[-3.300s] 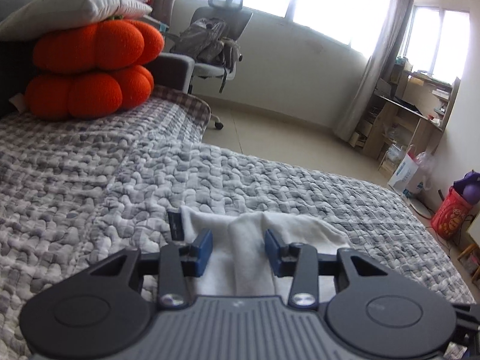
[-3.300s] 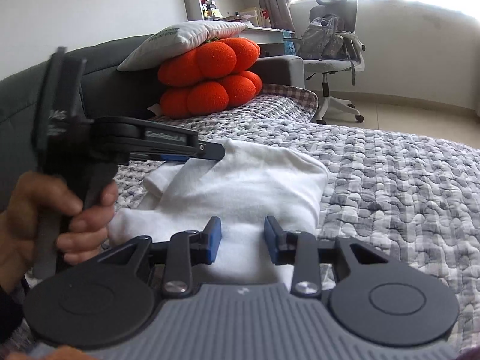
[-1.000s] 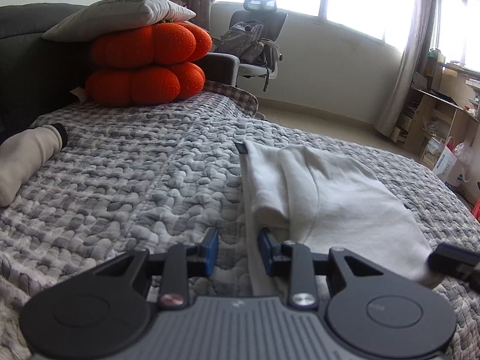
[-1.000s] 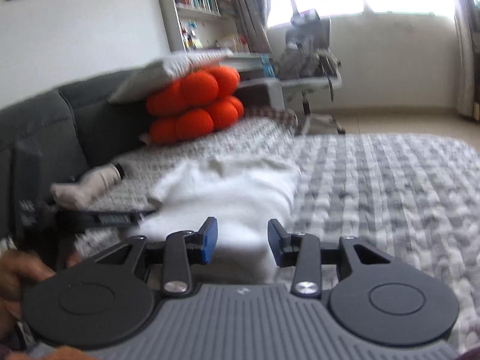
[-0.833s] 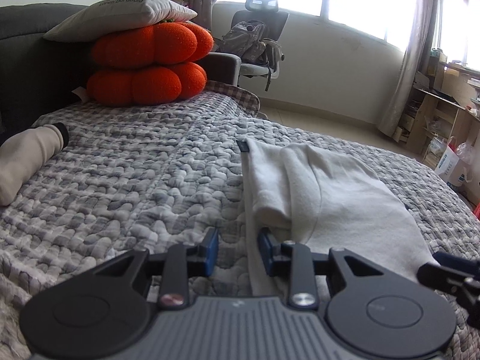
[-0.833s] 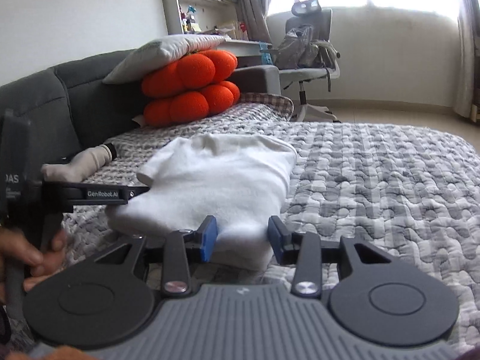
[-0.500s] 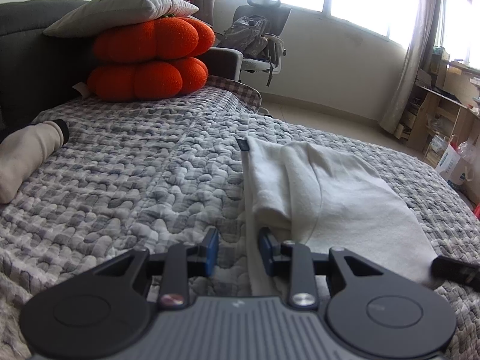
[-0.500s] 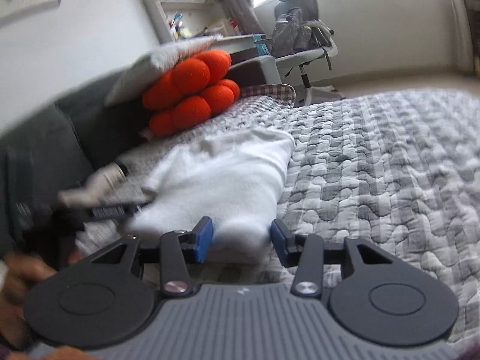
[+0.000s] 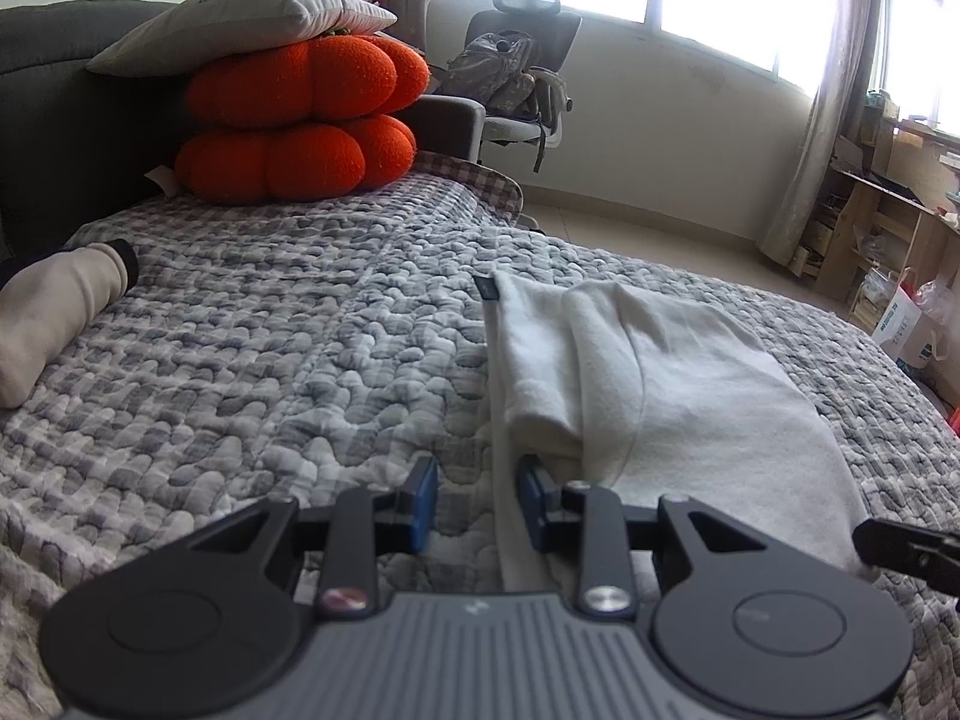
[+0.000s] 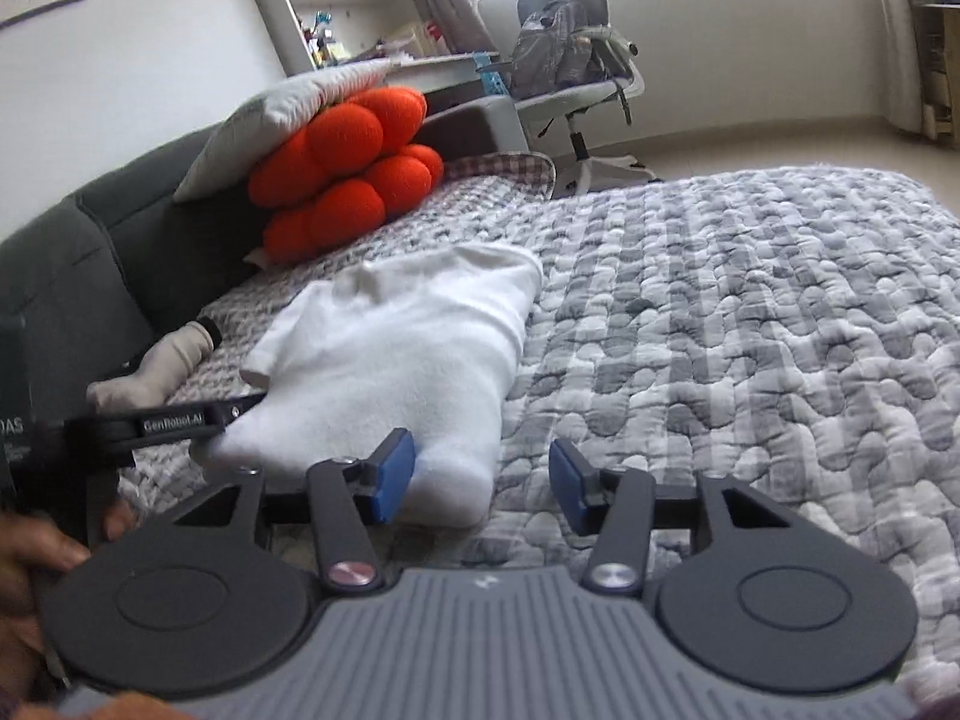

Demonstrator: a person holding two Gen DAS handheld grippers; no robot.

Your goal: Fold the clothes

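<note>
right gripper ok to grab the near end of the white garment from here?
Probably yes: the right gripper has its jaws open, and the white garment lies just ahead of them on the quilt, nothing between.

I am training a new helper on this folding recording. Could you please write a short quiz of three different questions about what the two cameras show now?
1. True or false: the left gripper is clamped on the white garment.
2. Which gripper has its jaws spread wider? A) left B) right
3. Fill in: the grey pillow lies on top of two orange ____.

Key:
1. False. Its jaws stand open, at the garment's near left edge.
2. B.
3. Cushions, stacked against the sofa back.
</note>
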